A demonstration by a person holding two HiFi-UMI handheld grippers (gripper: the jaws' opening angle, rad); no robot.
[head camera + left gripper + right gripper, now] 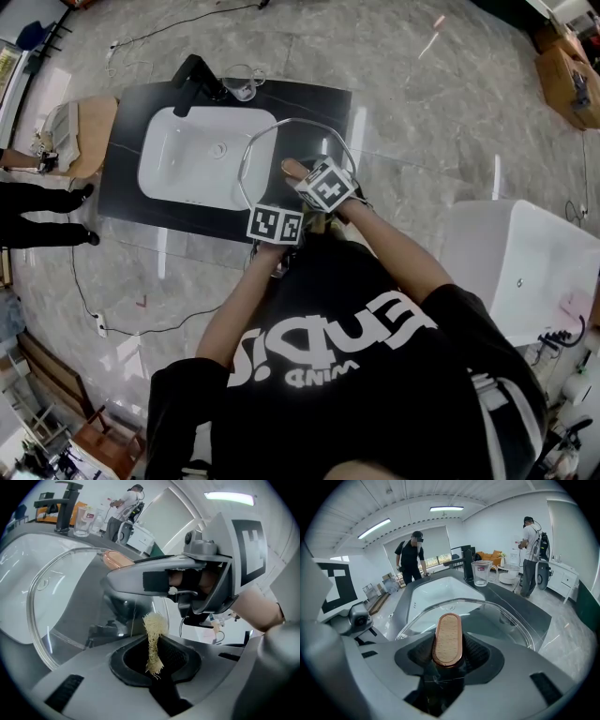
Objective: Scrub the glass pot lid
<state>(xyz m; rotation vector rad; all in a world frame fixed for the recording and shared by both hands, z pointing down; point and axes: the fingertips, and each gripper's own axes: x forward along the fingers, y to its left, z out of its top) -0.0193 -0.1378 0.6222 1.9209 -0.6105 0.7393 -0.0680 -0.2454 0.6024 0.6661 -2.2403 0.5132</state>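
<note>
Black T-shirt [375, 394] with white lettering; grey left gripper [153, 662] and right gripper [447, 657] carry black-and-white square markers.

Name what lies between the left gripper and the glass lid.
A fibrous scrubber, pinched in the left gripper's fingers, rises toward the glass lid; the left gripper view shows it.

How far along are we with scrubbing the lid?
Done: the right hand-held gripper grips the lid by its knob, next to the sink; the left hand-held gripper pinches the scrubber. In hand: the scrubber's tip is at the glass. Left: the scrubbing itself; no suds show, and how clean the glass is can't be judged.
</note>
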